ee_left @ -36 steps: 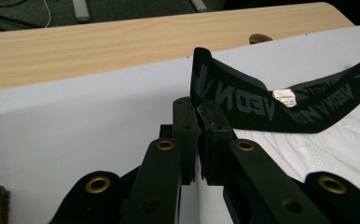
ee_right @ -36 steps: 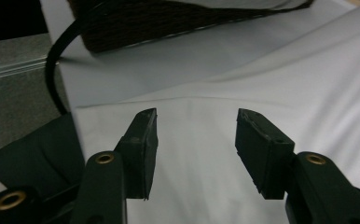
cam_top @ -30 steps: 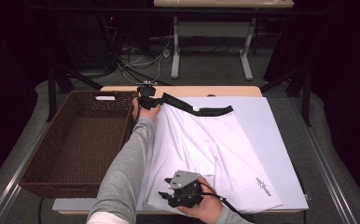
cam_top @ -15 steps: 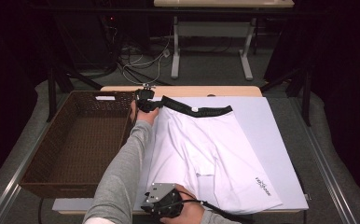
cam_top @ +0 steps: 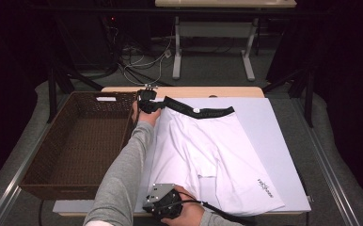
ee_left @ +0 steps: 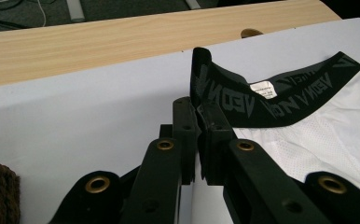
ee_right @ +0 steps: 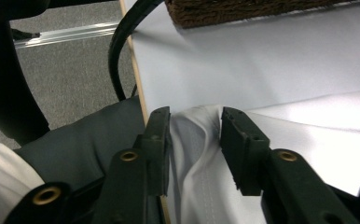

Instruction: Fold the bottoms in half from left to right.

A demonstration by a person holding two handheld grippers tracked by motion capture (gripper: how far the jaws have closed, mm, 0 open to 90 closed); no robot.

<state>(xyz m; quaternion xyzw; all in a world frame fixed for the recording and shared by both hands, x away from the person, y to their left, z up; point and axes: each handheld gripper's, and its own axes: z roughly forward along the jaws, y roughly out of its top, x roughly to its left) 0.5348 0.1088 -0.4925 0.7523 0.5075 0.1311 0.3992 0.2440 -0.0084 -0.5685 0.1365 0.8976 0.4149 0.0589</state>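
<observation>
Clearly "VENUM" on black waistband [ee_left: 280,100], left gripper [ee_left: 197,122] clamping it; right gripper [ee_right: 194,122] fingers closing round white hem [ee_right: 192,154].

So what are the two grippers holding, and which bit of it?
The left gripper is shut on the black waistband end of the white shorts. The right gripper, jaws just closing, has the white hem between them, not yet pinched.

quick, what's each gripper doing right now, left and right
Left gripper: shut on the black waistband of the white shorts.
Right gripper: open but just been closing, white hem bunched between the jaws, not yet clamped.
</observation>
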